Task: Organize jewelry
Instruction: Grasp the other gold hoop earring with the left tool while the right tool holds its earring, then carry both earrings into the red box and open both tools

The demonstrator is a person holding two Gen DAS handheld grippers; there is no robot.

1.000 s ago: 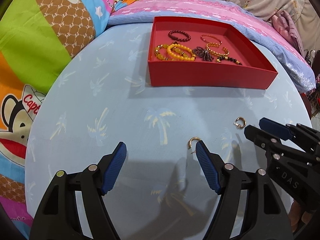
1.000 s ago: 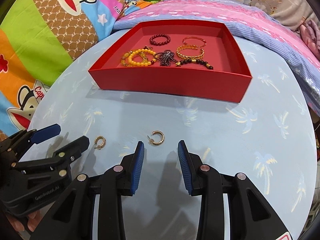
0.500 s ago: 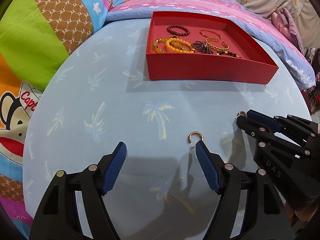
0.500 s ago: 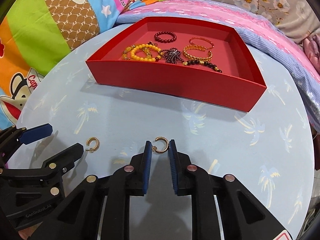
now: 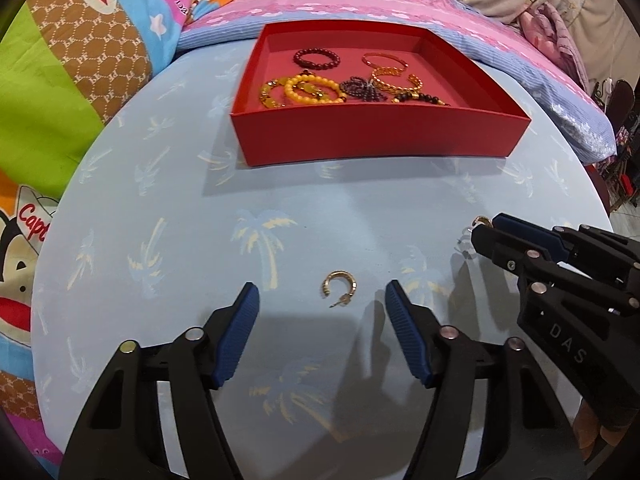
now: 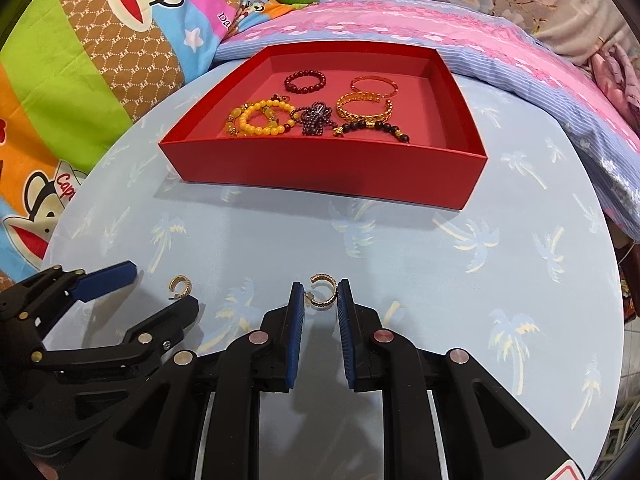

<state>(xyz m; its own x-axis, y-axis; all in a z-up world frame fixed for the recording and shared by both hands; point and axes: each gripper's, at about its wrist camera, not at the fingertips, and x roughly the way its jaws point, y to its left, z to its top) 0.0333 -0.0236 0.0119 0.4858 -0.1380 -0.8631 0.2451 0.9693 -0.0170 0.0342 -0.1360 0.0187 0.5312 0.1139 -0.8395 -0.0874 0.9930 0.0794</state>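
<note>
Where the round table with its pale blue palm-print cover fills both views, two gold hoop earrings are recorded on it, well apart from the red tray in the upper centre of each frame. One hoop earring is seen at the lower centre of the right wrist view, clamped between the blue pads of the right gripper, whose fingers are nearly closed on it. A second hoop earring is seen at the lower centre of the left wrist view, lying flat between the spread fingers of the left gripper; those fingers have just been closing, yet neither pad touches it. Inside the tray are listed a dark red bead bracelet, yellow bead bracelets, a dark purple strand and gold bangles. Patterned bedding is noted behind the table.
</note>
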